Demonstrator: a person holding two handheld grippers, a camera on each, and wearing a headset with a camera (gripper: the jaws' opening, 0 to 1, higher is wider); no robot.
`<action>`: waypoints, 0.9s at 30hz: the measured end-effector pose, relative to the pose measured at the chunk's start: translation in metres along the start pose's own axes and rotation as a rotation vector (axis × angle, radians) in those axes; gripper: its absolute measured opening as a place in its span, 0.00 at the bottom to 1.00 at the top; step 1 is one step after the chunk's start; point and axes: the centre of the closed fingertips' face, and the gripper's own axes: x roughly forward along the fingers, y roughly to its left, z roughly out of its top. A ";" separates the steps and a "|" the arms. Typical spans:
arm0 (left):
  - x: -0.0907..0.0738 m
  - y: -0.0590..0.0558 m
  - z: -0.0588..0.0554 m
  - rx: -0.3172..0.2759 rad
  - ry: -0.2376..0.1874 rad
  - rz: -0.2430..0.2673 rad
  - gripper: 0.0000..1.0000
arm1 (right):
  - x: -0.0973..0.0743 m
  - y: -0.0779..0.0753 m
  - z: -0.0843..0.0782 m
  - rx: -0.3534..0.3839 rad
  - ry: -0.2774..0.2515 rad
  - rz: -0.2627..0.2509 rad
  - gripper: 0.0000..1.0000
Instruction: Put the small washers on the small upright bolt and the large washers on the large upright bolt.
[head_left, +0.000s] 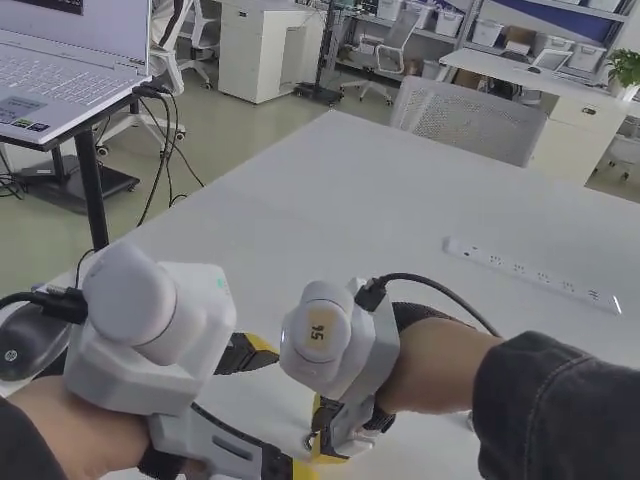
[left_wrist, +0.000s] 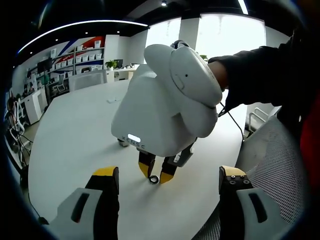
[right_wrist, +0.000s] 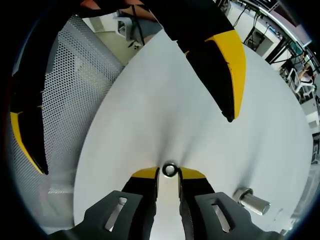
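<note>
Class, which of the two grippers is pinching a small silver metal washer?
The right gripper: its yellow-tipped jaws are closed on the small silver metal washer, while the left gripper stands wide open.

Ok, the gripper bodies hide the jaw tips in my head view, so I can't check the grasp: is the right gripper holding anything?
Observer: Yes. The right gripper pinches a washer between its fingertips.
Operator: Any bolt close by?
Observer: One metal bolt stands on the white table, off to one side of those tips and apart from the washer.
Operator: And the left gripper?
Observer: The left gripper is wide open, holds nothing and points at the right one.
</note>
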 end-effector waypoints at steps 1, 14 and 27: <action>0.000 0.000 0.000 0.000 -0.001 0.000 0.82 | 0.000 -0.001 0.000 -0.003 0.001 -0.002 0.15; 0.002 0.003 -0.001 -0.003 0.007 0.002 0.82 | 0.000 -0.002 0.000 0.009 -0.017 0.001 0.15; 0.003 0.005 0.000 0.001 0.014 0.001 0.83 | -0.010 0.001 -0.009 0.042 -0.018 -0.008 0.15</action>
